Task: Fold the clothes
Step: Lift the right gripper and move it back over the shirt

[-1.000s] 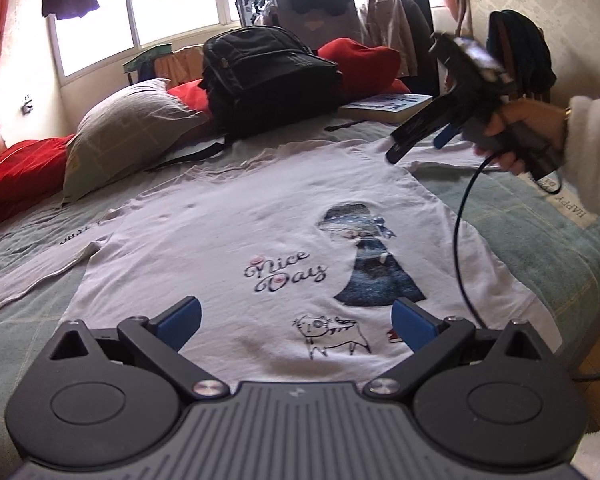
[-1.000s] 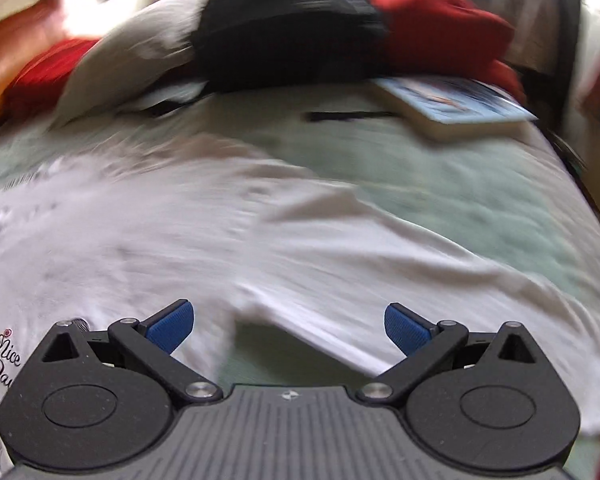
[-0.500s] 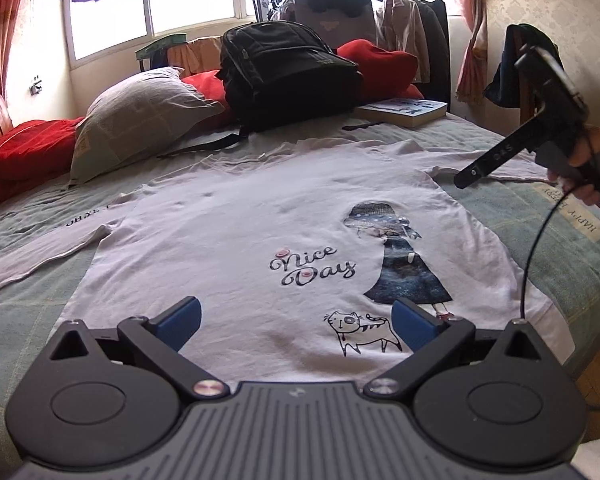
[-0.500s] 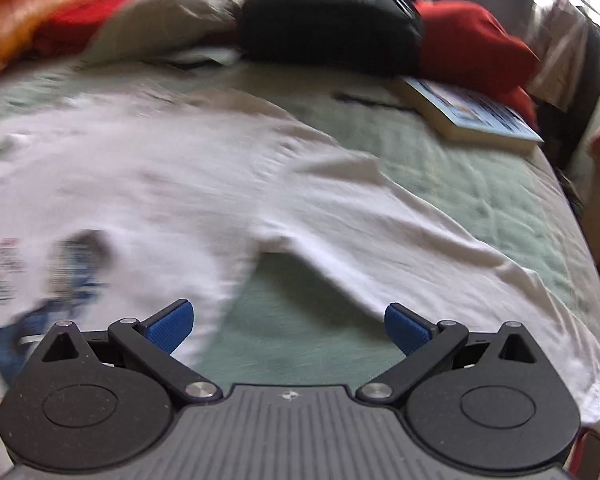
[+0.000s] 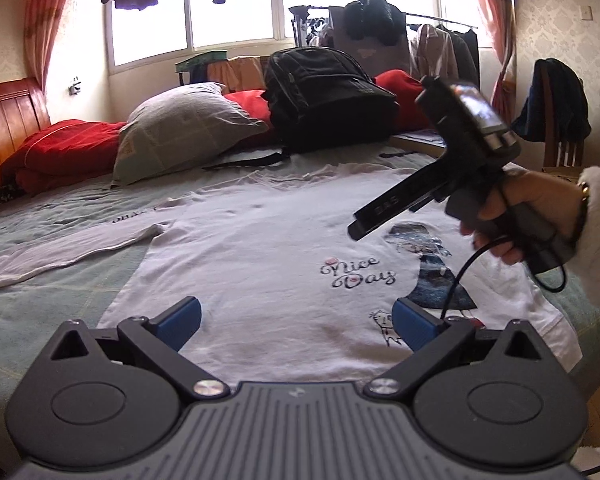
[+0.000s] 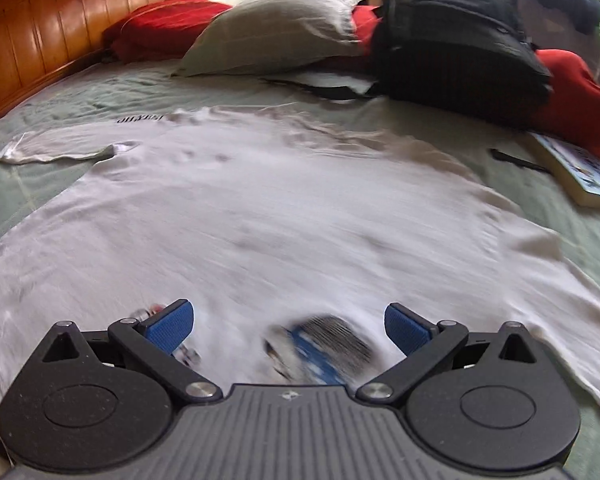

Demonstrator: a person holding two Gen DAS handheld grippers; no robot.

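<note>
A: What lies at the far left?

B: A wooden headboard (image 6: 40, 36), then red bedding (image 5: 60, 152) and a grey pillow (image 5: 184, 132).

A: And the shirt?

B: The white long-sleeved shirt (image 5: 260, 264) is spread flat, print up, on the green bed (image 5: 40, 320), one sleeve (image 5: 64, 252) stretched out to the left.

A: The left tool?

B: The left tool (image 5: 296, 320) hovers over the hem, its blue pads wide apart, holding nothing.

A: Behind it?

B: A black backpack (image 5: 328, 100), a book (image 6: 580, 176).

A: And the right?

B: The right tool (image 6: 288, 328) hangs over the shirt's printed figure, pads spread, empty. The right hand (image 5: 528, 208) grips its handle.
</note>
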